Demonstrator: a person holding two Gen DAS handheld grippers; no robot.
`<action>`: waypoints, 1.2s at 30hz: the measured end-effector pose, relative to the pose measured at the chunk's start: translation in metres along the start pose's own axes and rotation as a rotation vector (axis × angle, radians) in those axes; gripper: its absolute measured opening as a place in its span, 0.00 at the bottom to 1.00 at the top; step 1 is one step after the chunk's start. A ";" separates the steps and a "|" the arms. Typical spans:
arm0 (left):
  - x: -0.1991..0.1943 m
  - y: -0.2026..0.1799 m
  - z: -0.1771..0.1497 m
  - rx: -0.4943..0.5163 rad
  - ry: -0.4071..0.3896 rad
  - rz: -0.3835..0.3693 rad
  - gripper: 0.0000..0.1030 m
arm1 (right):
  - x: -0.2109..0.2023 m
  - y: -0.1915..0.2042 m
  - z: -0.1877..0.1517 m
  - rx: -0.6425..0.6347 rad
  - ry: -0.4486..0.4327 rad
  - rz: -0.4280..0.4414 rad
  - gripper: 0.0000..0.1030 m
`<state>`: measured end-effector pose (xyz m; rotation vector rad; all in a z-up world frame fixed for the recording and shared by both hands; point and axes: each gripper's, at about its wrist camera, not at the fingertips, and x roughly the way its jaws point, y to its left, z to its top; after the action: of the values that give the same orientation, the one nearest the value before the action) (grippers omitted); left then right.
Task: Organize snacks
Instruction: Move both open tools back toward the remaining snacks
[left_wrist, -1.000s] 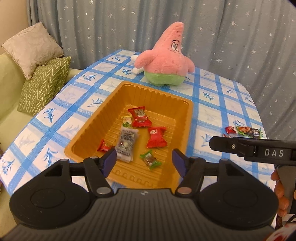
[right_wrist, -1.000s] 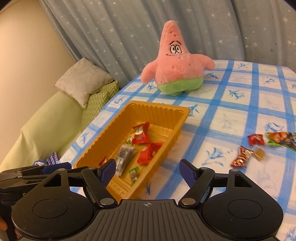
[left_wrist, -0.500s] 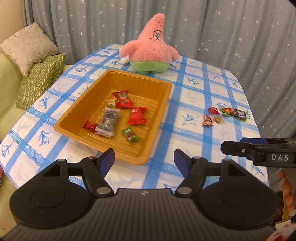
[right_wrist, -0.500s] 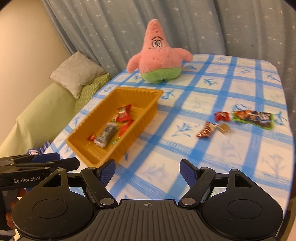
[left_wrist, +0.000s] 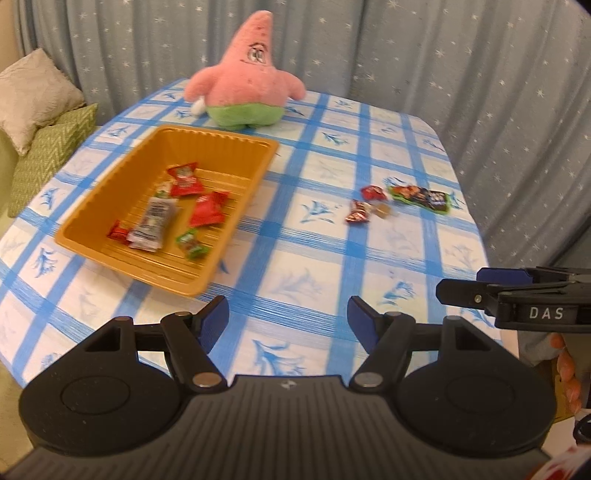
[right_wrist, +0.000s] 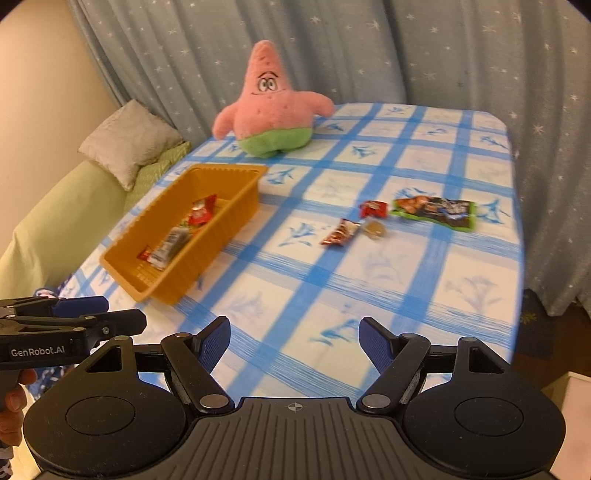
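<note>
An orange tray (left_wrist: 255, 173) (right_wrist: 243, 206) on the left of the table holds several wrapped snacks, among them a red packet (left_wrist: 208, 210) and a silver bar (left_wrist: 153, 221). Loose snacks lie on the cloth to the right: a small red packet (left_wrist: 373, 192) (right_wrist: 373, 208), a red-brown packet (left_wrist: 357, 216) (right_wrist: 339, 232), a tan candy (left_wrist: 382, 210) (right_wrist: 375, 229) and a long green-edged bar (left_wrist: 421, 197) (right_wrist: 434, 210). My left gripper (left_wrist: 288, 317) is open and empty above the table's near edge. My right gripper (right_wrist: 294, 339) is open and empty, also near the front edge.
A pink starfish plush (left_wrist: 247, 81) (right_wrist: 275, 110) sits at the back of the table behind the tray. The table has a blue checked cloth (left_wrist: 314, 258). A green sofa with cushions (right_wrist: 122, 144) stands to the left, a starred curtain behind.
Both grippers have pulled back from the tray toward the table's near edge and swung right. The loose snacks on the right have come into fuller view. Both stay open.
</note>
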<state>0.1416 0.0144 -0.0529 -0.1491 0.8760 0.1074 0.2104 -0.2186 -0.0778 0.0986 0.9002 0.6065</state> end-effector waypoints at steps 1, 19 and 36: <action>0.002 -0.004 -0.001 0.003 0.002 -0.005 0.67 | -0.001 -0.004 -0.001 0.000 0.000 -0.008 0.74; 0.059 -0.067 0.006 0.110 0.035 -0.047 0.64 | 0.002 -0.077 -0.010 0.057 0.022 -0.112 0.74; 0.142 -0.094 0.058 0.218 0.019 -0.039 0.59 | 0.030 -0.127 0.021 0.033 0.006 -0.164 0.74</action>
<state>0.2904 -0.0630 -0.1179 0.0366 0.8969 -0.0261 0.2980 -0.3046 -0.1276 0.0522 0.9149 0.4401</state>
